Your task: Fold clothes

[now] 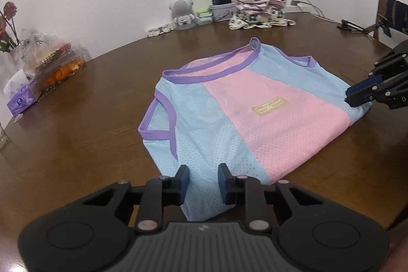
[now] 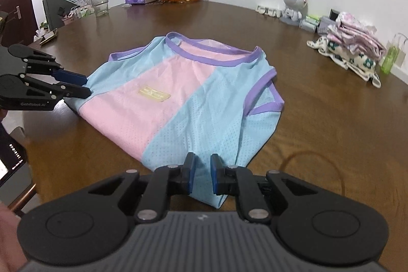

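Pink and pale-blue mesh with purple trim: sleeveless top (image 1: 229, 119) lying flat on the brown wooden desk (image 1: 76, 131), filling the middle of the left wrist view, neckline toward the wall, yellow label (image 1: 269, 106) on the pink panel. At bottom centre, left claw (image 1: 204, 172) over the near blue corner of the top, jaws parted, flat cloth showing in the gap, pads not seen pressing on it. At the right edge, right claw (image 1: 350, 96) with its tips at the far blue corner of the hem, jaws close together. Along the wall at upper centre, white astronaut figure (image 1: 181, 12) and a pile of patterned clothes (image 1: 260, 9). At left, purple tissue box (image 1: 21, 101) beside a clear box of orange fruit (image 1: 61, 70).

From the right wrist view: same top (image 2: 178, 106) in mid-frame, neckline toward the upper part of the picture. At bottom centre, right claw (image 2: 202, 162) over the near blue corner, jaws only slightly parted, cloth running between them, no clear pinch. At the left edge, left claw (image 2: 85, 86) with tips at the hem, fingers a little apart. Pile of clothes (image 2: 354, 47) at right, well apart from the top; drinking glass (image 2: 99, 3) at upper left.
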Action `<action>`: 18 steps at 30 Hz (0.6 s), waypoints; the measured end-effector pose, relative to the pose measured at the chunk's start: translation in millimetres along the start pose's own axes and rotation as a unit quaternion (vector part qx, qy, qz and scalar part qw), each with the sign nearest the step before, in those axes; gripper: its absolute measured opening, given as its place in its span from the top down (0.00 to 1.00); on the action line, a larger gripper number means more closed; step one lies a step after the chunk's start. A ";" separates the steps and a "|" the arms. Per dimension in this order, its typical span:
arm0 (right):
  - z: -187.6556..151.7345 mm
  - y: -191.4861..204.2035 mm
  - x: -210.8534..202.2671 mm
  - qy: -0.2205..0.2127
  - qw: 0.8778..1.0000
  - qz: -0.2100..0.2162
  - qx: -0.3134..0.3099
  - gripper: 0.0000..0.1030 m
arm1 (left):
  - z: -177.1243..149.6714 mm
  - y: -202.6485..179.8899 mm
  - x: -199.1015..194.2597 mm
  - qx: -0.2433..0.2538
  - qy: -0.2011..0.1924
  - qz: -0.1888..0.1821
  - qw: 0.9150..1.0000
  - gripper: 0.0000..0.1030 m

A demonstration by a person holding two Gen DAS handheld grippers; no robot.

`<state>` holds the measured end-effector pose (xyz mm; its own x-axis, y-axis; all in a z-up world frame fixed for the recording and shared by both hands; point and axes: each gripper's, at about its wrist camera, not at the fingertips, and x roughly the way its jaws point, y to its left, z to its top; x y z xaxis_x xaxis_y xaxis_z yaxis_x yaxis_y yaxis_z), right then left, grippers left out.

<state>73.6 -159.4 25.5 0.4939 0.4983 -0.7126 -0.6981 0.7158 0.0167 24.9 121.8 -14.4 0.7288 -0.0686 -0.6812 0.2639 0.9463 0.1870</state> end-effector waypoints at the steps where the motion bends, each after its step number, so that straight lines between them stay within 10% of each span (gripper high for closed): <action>1: -2.9 1.0 -3.7 0.002 1.000 0.000 0.000 0.89 | -2.3 -1.5 -2.7 -0.003 0.000 -0.004 1.000 0.78; 11: -24.6 -1.0 -25.2 -0.005 1.000 0.006 0.020 0.88 | -19.2 0.9 -19.1 -0.048 -0.010 -0.037 0.998 0.73; 15: -26.4 -3.1 -29.3 -0.015 0.999 0.001 0.031 0.79 | -19.1 7.2 -27.6 -0.068 -0.024 -0.034 0.997 0.47; 18: -26.6 -6.7 -38.1 -0.038 0.998 0.005 0.055 0.54 | -18.2 19.8 -39.8 -0.099 -0.047 -0.028 0.994 0.22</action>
<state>45.7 -196.1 33.9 0.5283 0.5387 -0.6563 -0.6443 0.7578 0.1033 -10.4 149.0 3.5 0.7743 -0.1434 -0.6164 0.1834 0.9830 0.0018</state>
